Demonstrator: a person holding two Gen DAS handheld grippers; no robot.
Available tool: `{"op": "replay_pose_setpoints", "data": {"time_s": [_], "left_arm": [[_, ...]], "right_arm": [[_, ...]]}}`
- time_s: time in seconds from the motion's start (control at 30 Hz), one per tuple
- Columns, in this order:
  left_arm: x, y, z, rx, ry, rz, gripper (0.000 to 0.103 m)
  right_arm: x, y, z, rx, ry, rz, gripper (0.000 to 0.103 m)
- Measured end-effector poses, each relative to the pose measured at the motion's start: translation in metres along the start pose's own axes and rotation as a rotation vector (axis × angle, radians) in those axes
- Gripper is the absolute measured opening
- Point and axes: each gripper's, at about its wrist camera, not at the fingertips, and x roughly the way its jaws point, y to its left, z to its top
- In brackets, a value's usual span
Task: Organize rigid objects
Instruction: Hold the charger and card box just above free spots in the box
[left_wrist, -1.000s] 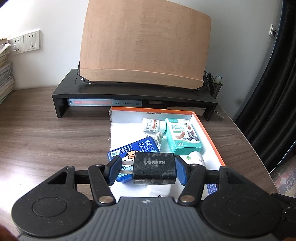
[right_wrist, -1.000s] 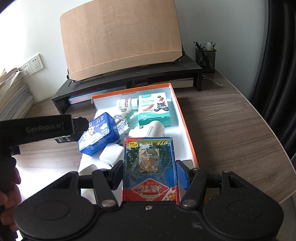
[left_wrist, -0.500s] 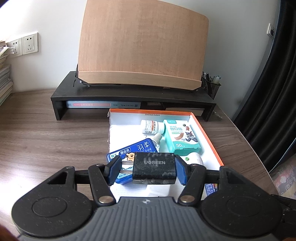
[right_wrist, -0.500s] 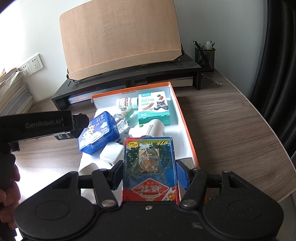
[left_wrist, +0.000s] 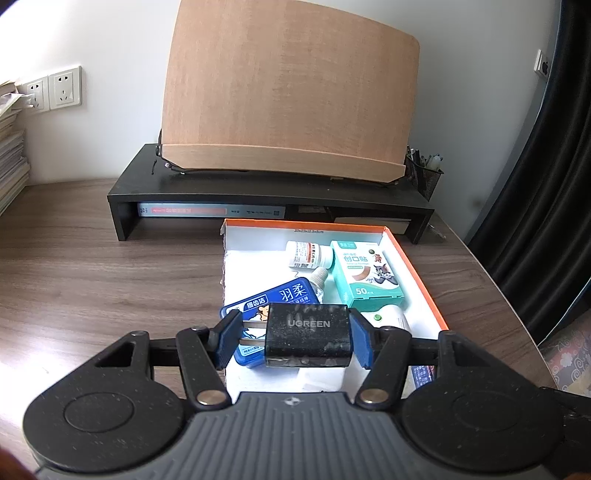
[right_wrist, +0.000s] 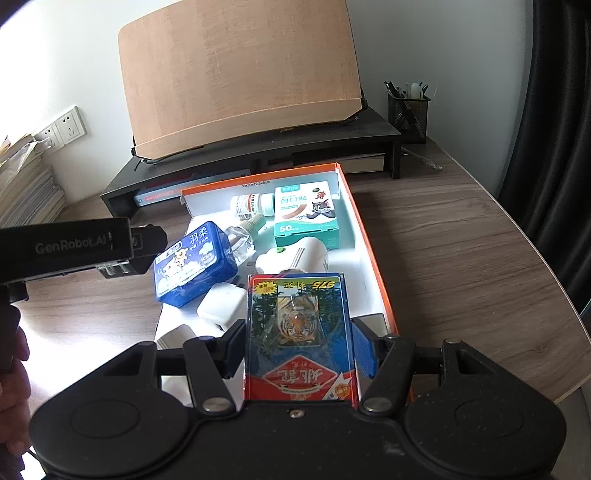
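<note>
the left gripper (left_wrist: 295, 341) is clamped on a black charger (left_wrist: 307, 334), its prongs pointing left, held above the near end of the orange-rimmed box (left_wrist: 417, 266) on the wooden surface (left_wrist: 92, 266). the right gripper (right_wrist: 299, 350) grips a deck of cards (right_wrist: 299, 332) over the same box. inside lie a blue floss case (right_wrist: 194, 264), a white bottle (right_wrist: 251, 205), a bandage box (right_wrist: 306, 218) and a white plug (right_wrist: 219, 308).
</note>
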Motion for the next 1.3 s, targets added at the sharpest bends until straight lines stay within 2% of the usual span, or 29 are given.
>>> {"op": "replay_pose_setpoints", "data": {"time_s": [0.77, 1.3], "left_arm": [[0.006, -0.008, 0.001, 0.008, -0.001, -0.01, 0.061], [0.005, -0.006, 0.004, -0.001, -0.008, -0.014, 0.061]], "right_arm": [[0.003, -0.005, -0.001, -0.008, -0.006, -0.016, 0.072], [-0.024, -0.037, 0.018, 0.048, -0.127, -0.044, 0.072]]}}
